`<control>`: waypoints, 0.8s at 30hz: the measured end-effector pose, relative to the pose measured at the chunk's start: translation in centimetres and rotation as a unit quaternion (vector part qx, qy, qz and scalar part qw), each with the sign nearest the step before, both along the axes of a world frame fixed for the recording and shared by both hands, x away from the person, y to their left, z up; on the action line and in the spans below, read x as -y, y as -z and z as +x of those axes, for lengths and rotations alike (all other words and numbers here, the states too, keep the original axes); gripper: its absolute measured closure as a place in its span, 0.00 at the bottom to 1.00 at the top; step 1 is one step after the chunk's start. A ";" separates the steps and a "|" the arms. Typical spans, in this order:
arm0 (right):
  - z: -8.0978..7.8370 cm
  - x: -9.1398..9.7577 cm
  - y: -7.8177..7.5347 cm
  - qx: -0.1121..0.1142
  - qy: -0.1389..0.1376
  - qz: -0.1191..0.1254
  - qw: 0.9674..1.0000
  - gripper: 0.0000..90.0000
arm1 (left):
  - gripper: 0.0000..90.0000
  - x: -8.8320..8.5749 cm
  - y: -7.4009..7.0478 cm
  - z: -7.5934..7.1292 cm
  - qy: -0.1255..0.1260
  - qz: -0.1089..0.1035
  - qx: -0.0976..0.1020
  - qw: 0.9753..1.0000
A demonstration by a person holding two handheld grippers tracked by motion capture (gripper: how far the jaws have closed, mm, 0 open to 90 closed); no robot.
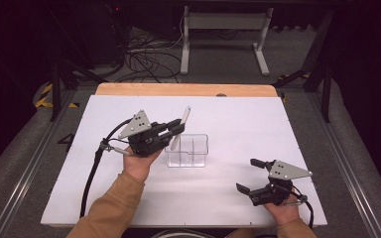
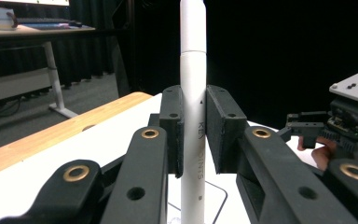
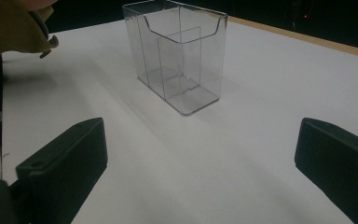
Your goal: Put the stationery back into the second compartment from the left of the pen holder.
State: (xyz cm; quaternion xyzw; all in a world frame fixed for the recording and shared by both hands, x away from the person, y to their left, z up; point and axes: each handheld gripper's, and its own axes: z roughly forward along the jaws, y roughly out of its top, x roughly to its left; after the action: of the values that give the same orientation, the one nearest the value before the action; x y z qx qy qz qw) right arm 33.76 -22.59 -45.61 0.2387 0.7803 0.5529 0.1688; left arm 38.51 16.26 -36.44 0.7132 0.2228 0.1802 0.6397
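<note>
My left gripper [image 1: 177, 130] is shut on a white pen [image 1: 182, 126], which stands tilted at the left end of a clear plastic holder [image 1: 188, 150]. In the left gripper view the pen [image 2: 192, 93] runs upright between the two black pads [image 2: 220, 126]. The holder [image 3: 179, 60] has inner dividers and looks empty in the right gripper view. My right gripper [image 1: 245, 174] stands open near the table's front right, its jaws wide apart with nothing between them, pointing toward the holder.
A white sheet [image 1: 129, 198] covers the table, with a wooden edge [image 1: 183, 89] at the far side. Beyond it stand a white desk frame [image 1: 223, 34] and floor cables [image 1: 144, 59].
</note>
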 end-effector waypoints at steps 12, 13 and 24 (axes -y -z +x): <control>-0.1 0.0 0.1 0.000 -0.003 -0.001 1.000 0.03 | 0.87 2.0 1.3 0.7 0.003 -0.004 0.029 1.000; -0.1 0.0 0.1 0.000 -0.003 -0.001 1.000 0.03 | 0.87 2.1 1.4 0.8 0.003 -0.002 0.030 1.000; -0.1 0.0 0.1 0.000 -0.005 -0.001 1.000 0.03 | 0.87 2.9 2.2 1.6 0.004 -0.006 0.015 1.000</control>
State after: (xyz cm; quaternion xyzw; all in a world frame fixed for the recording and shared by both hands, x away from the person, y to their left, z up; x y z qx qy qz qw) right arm 33.66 -22.58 -45.72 0.2344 0.7823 0.5527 0.1662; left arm 40.12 13.35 -38.67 0.7072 0.2119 0.1870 0.6480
